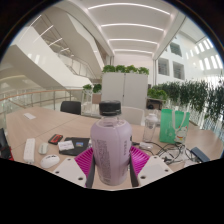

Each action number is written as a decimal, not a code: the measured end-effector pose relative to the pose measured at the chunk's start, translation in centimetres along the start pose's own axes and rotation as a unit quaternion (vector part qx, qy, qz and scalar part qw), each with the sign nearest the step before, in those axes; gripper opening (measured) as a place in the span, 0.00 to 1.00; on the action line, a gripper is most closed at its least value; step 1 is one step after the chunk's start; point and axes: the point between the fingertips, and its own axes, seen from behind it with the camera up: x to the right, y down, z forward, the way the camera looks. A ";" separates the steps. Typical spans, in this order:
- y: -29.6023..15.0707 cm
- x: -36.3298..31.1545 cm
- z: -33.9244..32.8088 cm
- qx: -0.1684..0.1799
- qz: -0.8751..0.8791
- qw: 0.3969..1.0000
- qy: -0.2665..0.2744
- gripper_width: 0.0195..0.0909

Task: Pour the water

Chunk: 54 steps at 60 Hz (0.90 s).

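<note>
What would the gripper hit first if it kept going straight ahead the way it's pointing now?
Nothing new right away: the gripper already holds the water bottle between its fingers. Beyond it lies bare table; the glass stands off to one side, though depth is unclear.

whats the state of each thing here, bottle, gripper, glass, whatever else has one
bottle: upright, cap on, held between the pads
gripper: shut on the bottle, both pads pressing its sides
glass: upright on the table, cannot tell if it holds water
green bottle: upright, beyond the glass

clear plastic bottle (111, 143), matt wood table (30, 125)
</note>
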 end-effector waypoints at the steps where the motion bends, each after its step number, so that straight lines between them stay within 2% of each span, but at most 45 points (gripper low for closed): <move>1: 1.1 0.7 -0.7 0.011 0.021 1.000 -0.007 0.46; 3: 2.8 1.0 -0.6 0.014 0.030 0.999 -0.012 0.46; 4: 4.5 0.3 -1.0 0.028 0.044 0.999 -0.007 0.46; 6: 5.5 0.6 -0.1 0.007 0.014 1.000 -0.008 0.46; 11: 10.7 0.2 0.2 -0.016 0.011 0.999 -0.027 0.46; 13: 11.0 0.1 0.6 -0.027 0.014 0.999 -0.032 0.46; 16: 11.5 -0.1 0.7 -0.032 0.013 0.999 -0.035 0.47; 17: 13.7 0.8 0.8 -0.026 0.013 0.999 -0.035 0.47; 19: 14.0 0.7 0.3 -0.026 0.010 0.999 -0.034 0.47; 25: 17.1 1.2 0.2 -0.054 0.000 0.998 -0.038 0.49; 27: 16.9 1.3 -0.1 -0.039 0.008 0.999 -0.037 0.49; 39: 17.2 1.5 -0.2 -0.049 0.035 0.997 -0.049 0.50; 43: 17.4 1.6 -0.3 -0.058 0.036 0.997 -0.043 0.53; 46: 18.3 1.4 -0.6 -0.089 0.048 0.994 -0.042 0.60; 51: 19.8 1.1 -1.8 -0.145 0.071 0.986 -0.037 0.92; 54: 20.3 0.6 -3.7 -0.174 0.062 0.982 -0.032 0.89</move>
